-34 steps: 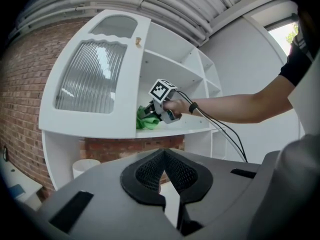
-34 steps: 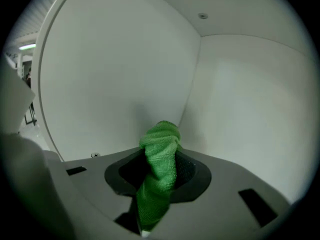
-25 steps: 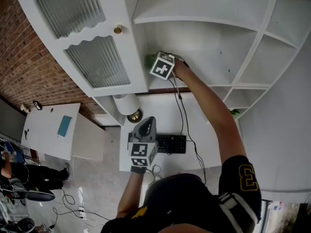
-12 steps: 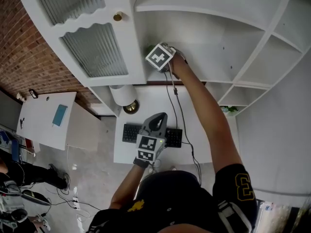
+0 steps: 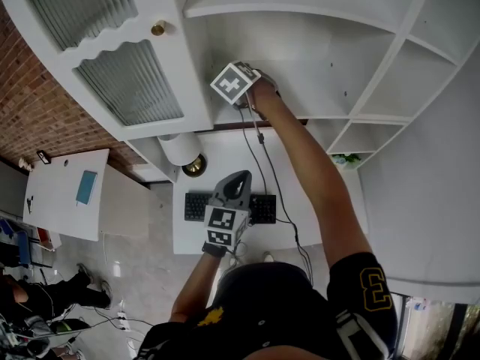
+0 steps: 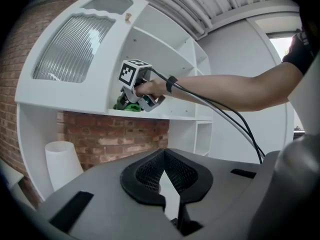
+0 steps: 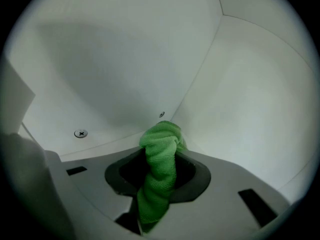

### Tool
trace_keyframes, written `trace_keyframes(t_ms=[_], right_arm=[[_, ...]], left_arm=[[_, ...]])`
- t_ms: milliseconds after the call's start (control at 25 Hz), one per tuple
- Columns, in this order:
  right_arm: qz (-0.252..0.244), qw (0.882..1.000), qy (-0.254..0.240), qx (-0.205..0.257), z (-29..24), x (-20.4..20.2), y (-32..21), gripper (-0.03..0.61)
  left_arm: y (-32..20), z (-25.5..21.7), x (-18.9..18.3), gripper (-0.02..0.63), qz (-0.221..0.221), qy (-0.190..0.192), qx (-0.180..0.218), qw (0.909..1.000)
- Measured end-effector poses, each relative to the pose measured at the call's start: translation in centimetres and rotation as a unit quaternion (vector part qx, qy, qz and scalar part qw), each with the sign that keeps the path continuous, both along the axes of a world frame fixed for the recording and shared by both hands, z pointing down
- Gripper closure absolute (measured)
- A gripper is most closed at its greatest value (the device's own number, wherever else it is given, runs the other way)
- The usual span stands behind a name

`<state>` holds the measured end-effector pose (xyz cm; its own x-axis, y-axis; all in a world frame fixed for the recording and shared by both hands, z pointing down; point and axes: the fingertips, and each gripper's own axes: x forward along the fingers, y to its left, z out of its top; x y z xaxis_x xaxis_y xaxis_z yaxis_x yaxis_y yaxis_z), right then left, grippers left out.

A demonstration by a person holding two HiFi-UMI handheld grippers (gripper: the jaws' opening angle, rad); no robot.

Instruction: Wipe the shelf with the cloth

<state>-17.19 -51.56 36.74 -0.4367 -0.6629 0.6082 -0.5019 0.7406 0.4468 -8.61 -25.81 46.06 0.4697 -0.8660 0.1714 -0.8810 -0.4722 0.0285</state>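
My right gripper [image 5: 234,96] reaches into the white shelf [image 5: 330,115] by the cabinet door, its marker cube facing up. It is shut on a green cloth [image 7: 161,156], which bunches between the jaws and pokes out against the shelf's white inner corner [image 7: 240,109]. The left gripper view shows the same gripper [image 6: 134,95] pressing the cloth [image 6: 127,105] onto the shelf board [image 6: 170,116] at its left end. My left gripper [image 5: 238,178] hangs low over the desk, shut with nothing in it; its jaws [image 6: 164,170] meet at the tips.
A white cabinet door with ribbed glass [image 5: 124,81] and a brass knob [image 5: 158,28] stands open just left of the cloth. Below are a desk [image 5: 225,150] with a keyboard [image 5: 264,205], a white lamp shade [image 5: 178,148], and cables trailing down my right arm. A brick wall lies behind.
My right gripper, still holding the cloth, has slid a little left along the shelf toward the cabinet door. The left gripper stays low over the desk, still shut.
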Motion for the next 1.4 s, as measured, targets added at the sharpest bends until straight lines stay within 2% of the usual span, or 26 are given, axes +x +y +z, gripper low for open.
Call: trace_keyframes(t_ms=[360,560,720,880,1080,1400], right_arm=[[0.041,0.999,-0.004,-0.003,0.0,3.3,-0.9,0.482],[0.097,0.995,0.01,-0.014,0.3,7.0,-1.1,0.482],[0.095,0.995,-0.003,-0.009,0.2,8.2,-1.9,0.482],[0.142,0.99,0.005,-0.021,0.4,11.7,-2.0,0.482],[0.145,0.989,-0.005,-0.008,0.1,13.6,-3.3,0.482],[0.209,0.978,-0.017,-0.013,0.2,19.1,-4.1,0.482]], left_arm=[[0.0,0.2,1.2,0.597,0.019,0.0,-0.009,0.9998],[0.0,0.4,2.0,0.597,0.03,0.001,-0.005,0.9995],[0.2,0.5,2.8,0.597,0.041,0.001,-0.013,0.9991],[0.6,0.4,4.5,0.597,0.06,0.003,-0.008,0.9982],[0.9,0.8,6.1,0.597,0.082,-0.001,-0.01,0.9966],[0.6,1.2,7.1,0.597,0.098,-0.006,-0.01,0.9951]])
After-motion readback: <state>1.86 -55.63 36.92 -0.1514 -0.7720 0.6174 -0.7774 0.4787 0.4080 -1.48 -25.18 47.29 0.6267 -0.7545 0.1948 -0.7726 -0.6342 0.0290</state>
